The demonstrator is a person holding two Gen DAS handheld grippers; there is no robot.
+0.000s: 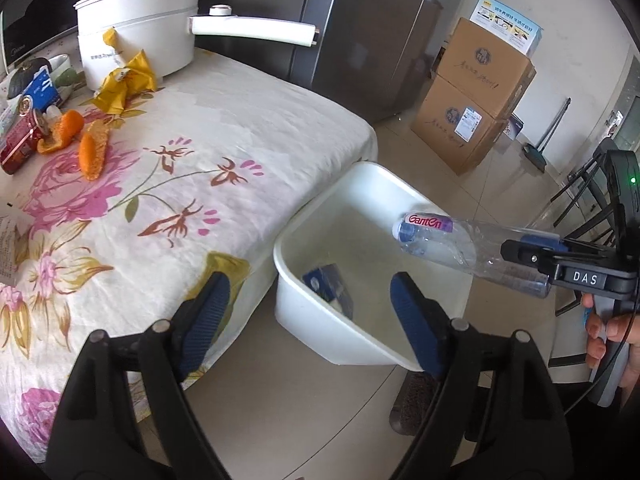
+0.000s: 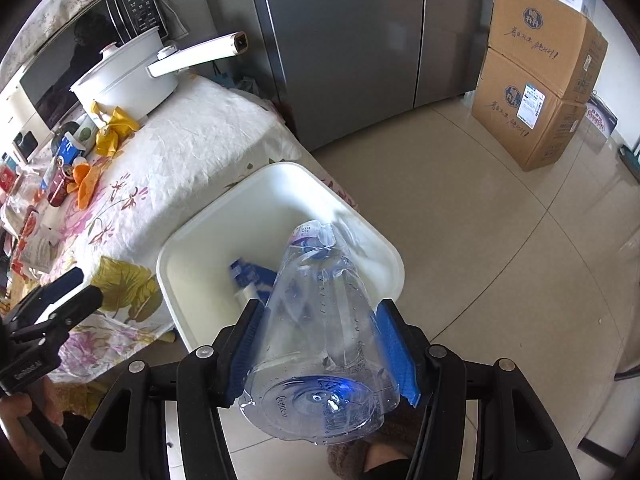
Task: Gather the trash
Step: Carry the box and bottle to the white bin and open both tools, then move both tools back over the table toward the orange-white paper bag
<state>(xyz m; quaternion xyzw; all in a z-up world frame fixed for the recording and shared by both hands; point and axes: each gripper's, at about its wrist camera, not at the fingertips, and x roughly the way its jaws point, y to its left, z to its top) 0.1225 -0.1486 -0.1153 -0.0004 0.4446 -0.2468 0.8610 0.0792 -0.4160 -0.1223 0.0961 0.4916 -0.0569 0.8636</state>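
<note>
A clear plastic water bottle with a pink label is clamped between the blue pads of my right gripper. It hangs neck-down over the white plastic bin on the floor by the table. In the left wrist view the same bottle sticks out over the bin from the right gripper. My left gripper stands open above the bin's near edge with nothing between its fingers. A blue carton lies inside the bin. Orange peels, a yellow wrapper and a red can lie on the floral tablecloth.
A white pot with a long handle stands at the table's back, by a microwave. A grey fridge and stacked cardboard boxes line the far wall. Tiled floor spreads right of the bin. A dark chair is at the right.
</note>
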